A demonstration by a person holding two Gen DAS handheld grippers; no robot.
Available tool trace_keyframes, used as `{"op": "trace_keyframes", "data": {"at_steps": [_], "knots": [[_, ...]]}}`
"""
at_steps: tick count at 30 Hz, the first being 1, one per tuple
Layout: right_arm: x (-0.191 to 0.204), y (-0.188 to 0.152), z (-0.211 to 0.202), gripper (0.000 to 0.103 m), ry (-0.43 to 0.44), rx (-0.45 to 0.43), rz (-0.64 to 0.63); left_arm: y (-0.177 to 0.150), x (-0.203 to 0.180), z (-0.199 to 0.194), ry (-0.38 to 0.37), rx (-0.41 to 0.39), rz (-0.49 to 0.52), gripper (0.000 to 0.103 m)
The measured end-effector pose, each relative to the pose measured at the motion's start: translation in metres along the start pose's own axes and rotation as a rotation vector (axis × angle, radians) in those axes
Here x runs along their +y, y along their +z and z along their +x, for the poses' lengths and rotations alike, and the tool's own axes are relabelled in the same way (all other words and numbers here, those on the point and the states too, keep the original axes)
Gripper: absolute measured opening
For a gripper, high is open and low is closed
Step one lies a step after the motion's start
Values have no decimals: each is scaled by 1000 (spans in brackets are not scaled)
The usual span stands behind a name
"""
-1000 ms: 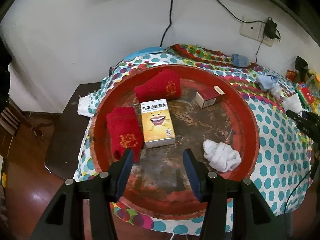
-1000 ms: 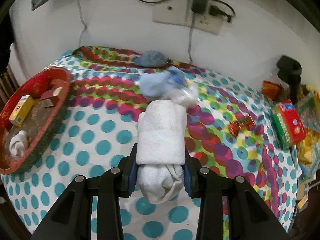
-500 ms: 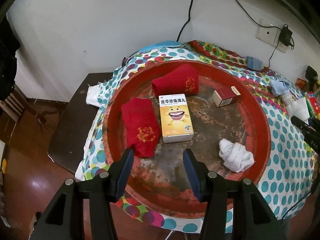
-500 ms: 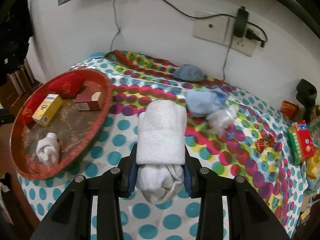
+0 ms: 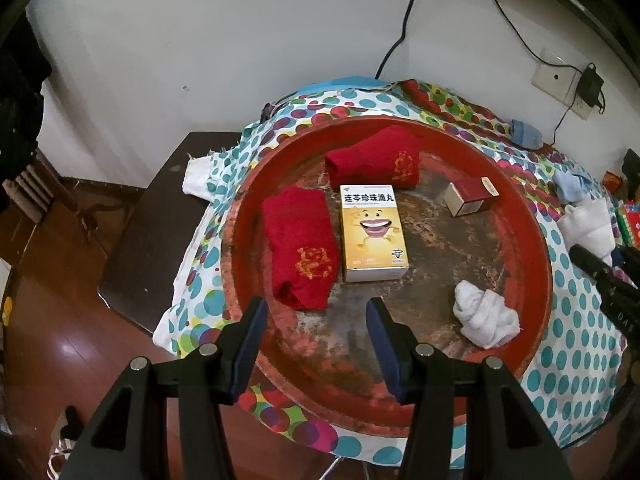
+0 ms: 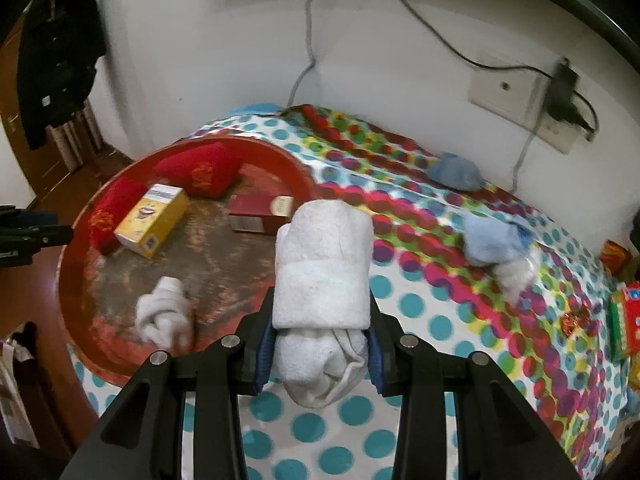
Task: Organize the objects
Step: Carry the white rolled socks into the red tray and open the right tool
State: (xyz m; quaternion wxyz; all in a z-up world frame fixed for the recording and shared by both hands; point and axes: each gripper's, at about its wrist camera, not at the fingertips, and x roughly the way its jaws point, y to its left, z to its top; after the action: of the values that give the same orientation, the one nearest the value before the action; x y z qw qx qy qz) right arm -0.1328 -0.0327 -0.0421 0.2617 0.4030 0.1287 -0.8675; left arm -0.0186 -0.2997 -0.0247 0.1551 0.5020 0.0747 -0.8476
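Note:
A round red tray (image 5: 536, 240) (image 6: 76, 240) sits at the left end of a dotted tablecloth. In it lie two rolled red towels (image 5: 298, 248) (image 5: 376, 162), a yellow box (image 5: 372, 232), a dark red box (image 5: 470, 196) and a crumpled white cloth (image 5: 486, 314) (image 6: 166, 318). My left gripper (image 5: 316, 344) is open and empty above the tray's near rim. My right gripper (image 6: 320, 344) is shut on a rolled white towel (image 6: 324, 268), held above the cloth at the tray's right edge. It shows at the right edge of the left wrist view (image 5: 588, 228).
On the dotted tablecloth (image 6: 420, 304) lie a blue sock (image 6: 494, 240), a clear plastic wad (image 6: 516, 276), a blue-grey cloth (image 6: 456, 170), and snack packets (image 6: 628, 320) at far right. A wall socket with charger (image 6: 560, 92) and a dark side table (image 5: 160, 232) border it.
My right gripper has carried the white towel leftward toward the tray, which now fills more of its view. My left gripper has drifted left and back a little; the tray sits further right.

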Motion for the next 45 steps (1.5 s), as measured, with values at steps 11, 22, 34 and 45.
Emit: {"op": "trace_keyframes", "data": {"at_steps": [11, 22, 34, 45], "knots": [[46, 16, 17, 36, 40, 23, -37, 1, 15, -3, -2, -3, -50, 53], [78, 36, 48, 36, 58, 63, -70, -1, 39, -2, 6, 5, -105, 53], [105, 37, 69, 38, 82, 110, -94, -2, 46, 0, 2, 14, -121, 53], [102, 39, 59, 71, 66, 73, -74, -2, 42, 2, 1, 23, -114, 53]]}}
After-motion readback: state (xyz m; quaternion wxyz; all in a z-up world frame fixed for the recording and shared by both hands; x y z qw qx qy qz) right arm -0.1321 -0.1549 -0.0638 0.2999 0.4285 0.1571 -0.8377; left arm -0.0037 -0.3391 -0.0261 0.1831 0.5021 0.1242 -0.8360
